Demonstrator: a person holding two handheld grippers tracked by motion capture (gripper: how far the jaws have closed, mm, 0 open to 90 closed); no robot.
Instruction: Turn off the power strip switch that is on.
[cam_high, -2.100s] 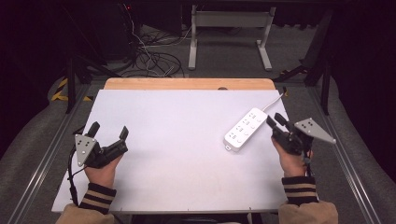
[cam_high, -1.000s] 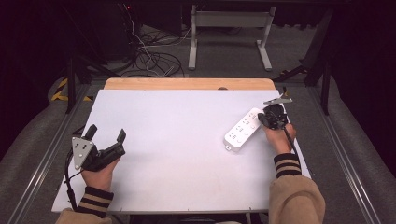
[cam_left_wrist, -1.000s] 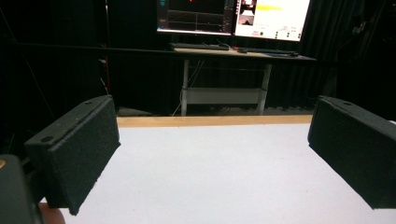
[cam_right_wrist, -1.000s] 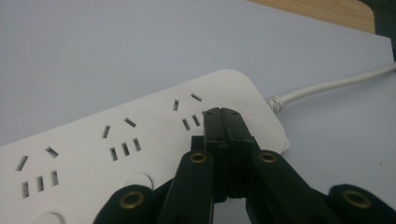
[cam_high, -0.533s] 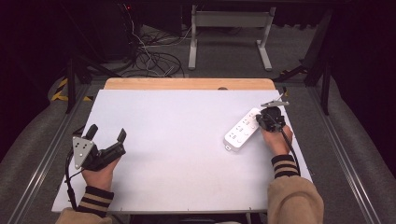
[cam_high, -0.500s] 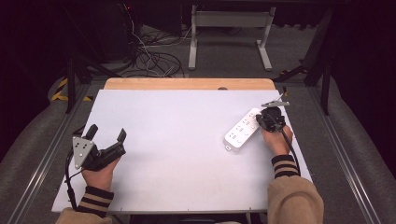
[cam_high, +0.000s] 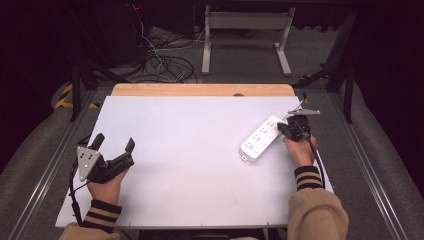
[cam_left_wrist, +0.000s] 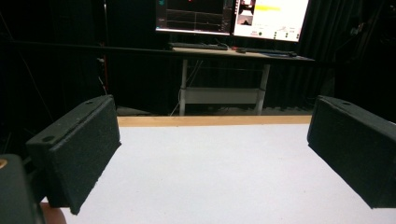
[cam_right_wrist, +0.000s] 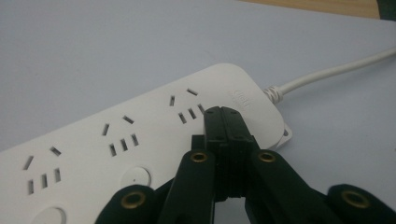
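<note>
The white table (cam_high: 200, 150) runs wide and bare between the two tongs, with a wooden strip (cam_high: 200, 90) along its far edge. The left gripper (cam_high: 114, 147) rests near the table's left front corner, its jaws spread wide with nothing between them; ahead of it lies open tabletop up to the far edge, and beyond that a desk with lit monitors (cam_left_wrist: 233, 16).

The right gripper (cam_high: 284, 128) sits near the right edge, jaws pressed together, tips down on the top face of a white power strip (cam_high: 260, 140) at its cord end. The strip lies flat; its long axis runs diagonally from just under the right gripper toward the person and the table's middle. Its white cord (cam_right_wrist: 327, 72) leaves the far end toward the right edge. A faint embossed mark (cam_right_wrist: 242, 95) near the cord end is too faint to read.
</note>
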